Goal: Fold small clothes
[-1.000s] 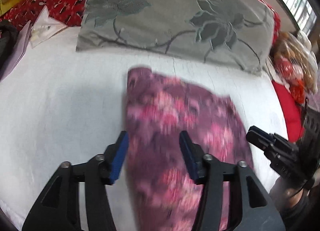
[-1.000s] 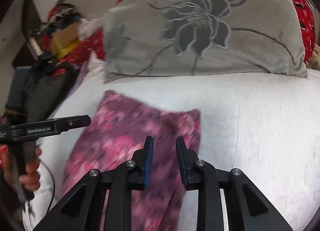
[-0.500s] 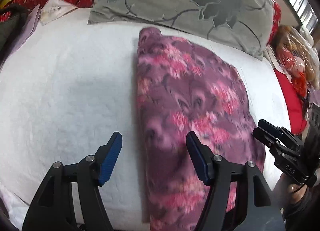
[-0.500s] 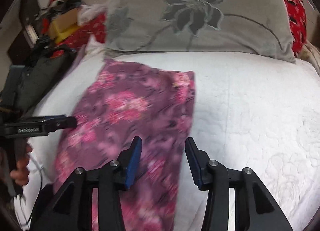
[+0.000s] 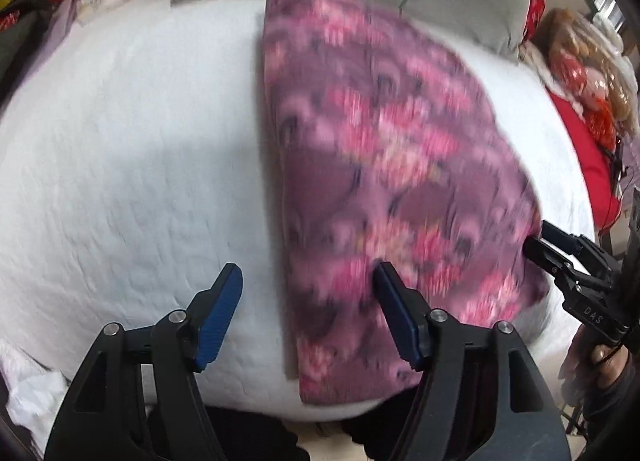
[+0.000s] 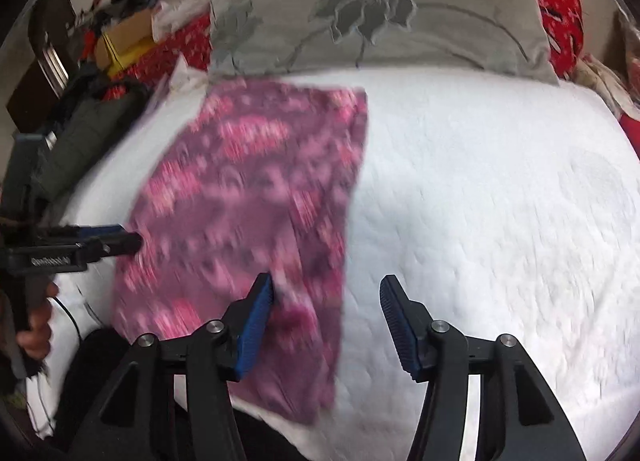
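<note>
Cloth (image 5: 384, 165) lay lengthwise toward the pillow (image 6: 380, 17), both grippers (image 5: 306, 289) (image 6: 326, 301) straddling its near side edges, jaws just widened, gripping nothing.

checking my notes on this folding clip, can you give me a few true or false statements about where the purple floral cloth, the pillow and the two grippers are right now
1. The purple floral cloth lies flat on the white quilt. True.
2. The left gripper is clamped on the cloth. False: its jaws, which have just been opening, stand apart over the cloth's left edge, gripping nothing.
3. A grey flowered pillow lies at the far end of the cloth. True.
4. The right gripper is shut. False: its jaws, which have just been opening, stand wide over the cloth's right edge.
5. The cloth is bunched in a heap. False: it is spread as a long smooth panel.
</note>
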A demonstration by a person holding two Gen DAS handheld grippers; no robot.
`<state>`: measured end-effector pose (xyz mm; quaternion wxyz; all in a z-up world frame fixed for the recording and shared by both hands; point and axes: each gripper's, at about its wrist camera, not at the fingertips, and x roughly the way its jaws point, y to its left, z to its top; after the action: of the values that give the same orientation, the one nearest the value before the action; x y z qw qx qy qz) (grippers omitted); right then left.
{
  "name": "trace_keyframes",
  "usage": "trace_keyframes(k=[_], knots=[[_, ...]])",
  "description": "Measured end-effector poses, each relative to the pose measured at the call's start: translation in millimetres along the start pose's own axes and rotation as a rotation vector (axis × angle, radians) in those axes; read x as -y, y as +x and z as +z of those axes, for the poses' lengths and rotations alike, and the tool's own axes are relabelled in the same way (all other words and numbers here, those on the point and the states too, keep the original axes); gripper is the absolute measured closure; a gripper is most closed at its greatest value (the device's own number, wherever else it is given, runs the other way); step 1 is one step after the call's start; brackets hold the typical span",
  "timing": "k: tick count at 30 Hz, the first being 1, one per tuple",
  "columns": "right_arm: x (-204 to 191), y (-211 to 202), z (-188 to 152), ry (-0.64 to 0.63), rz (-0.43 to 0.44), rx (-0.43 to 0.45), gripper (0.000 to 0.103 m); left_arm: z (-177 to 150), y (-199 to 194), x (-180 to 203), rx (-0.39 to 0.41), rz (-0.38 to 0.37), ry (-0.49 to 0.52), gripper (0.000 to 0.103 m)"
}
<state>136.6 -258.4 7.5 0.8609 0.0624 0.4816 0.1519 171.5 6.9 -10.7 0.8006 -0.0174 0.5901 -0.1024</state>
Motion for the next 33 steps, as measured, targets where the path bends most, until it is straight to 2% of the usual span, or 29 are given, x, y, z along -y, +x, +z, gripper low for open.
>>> trace_keyframes(k=[3,8,10,11,17,22,33], knots=[[0.3,3.5,-17.7,0.002,-0.078,-0.041,0.038,-10.1,-3.2,3.2,-0.006,0.004,-0.004,0.033],[-13.6,-18.2,-23.4,0.006,-0.159,-0.049,0.035,-29.4,-24.6,18.0,0.047,0.082,0.059,0.033],[-21.8,-32.6,-25.3,0.011,-0.195,-0.037,0.025,-39.3,-31.8,22.4,0.074,0.104,0.061,0.033],[-25.9,-39.3,-26.8,0.012,-0.217,-0.029,0.015,-45.1,-35.4,24.7,0.084,0.116,0.062,0.033],[-56.3,-75.8,-40.6,-0.079,-0.277,0.057,0.006,-63.8,-44.4,26.9,0.135,0.155,0.068,0.033],[-72.9,-92.6,-50.4,-0.119,-0.365,0.114,0.005,-72.4,-59.4,25.4,0.177,0.15,0.064,0.033],[-69.4,-110.7,-54.2,-0.064,-0.364,0.161,0.005,-88.0,-79.8,34.8,0.235,0.12,0.109,0.033]])
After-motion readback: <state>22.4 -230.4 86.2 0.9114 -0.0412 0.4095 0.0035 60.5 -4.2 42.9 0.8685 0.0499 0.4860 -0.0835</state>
